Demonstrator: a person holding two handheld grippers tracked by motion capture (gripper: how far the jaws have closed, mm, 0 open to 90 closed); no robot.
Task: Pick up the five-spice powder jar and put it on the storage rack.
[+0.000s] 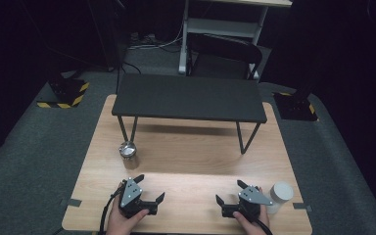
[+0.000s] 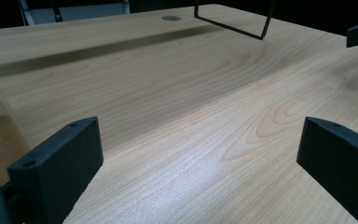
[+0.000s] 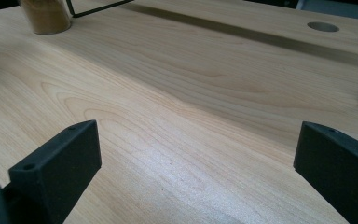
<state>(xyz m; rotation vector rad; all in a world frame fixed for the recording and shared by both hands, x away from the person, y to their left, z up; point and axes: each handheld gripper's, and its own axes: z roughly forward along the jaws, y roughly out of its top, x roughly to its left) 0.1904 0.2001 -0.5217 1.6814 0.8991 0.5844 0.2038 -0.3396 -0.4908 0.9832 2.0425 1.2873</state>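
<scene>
We find the left gripper (image 1: 151,188) resting low at the near left of the tabletop (image 1: 191,156), held in the person's left hand (image 1: 122,220), its jaws spread wide with nothing between them. In the left gripper view the two black jaws stand far apart over bare wood grain. The right gripper (image 1: 229,192) sits at the near right, held in the right hand (image 1: 252,223), likewise released, its jaws wide and empty; the right gripper view confirms bare wood between them. We note that the two grippers point toward each other across the near middle of the tabletop, well apart.

The things nearest to them are two jars. A jar with a shiny metal lid (image 1: 128,154) stands upright on the left side, just beyond the left gripper and apart from it; in the right gripper view we see its lower part (image 3: 45,16), filled with a brown powder. A jar with a white lid (image 1: 280,196) stands upright at the near right edge, just beside the right gripper; whether they touch we cannot tell.

Farther off, a black shelf (image 1: 188,98) on thin wire legs spans the far half of the tabletop. Beyond the tabletop stands a dark chair (image 1: 223,58) on grey carpet
</scene>
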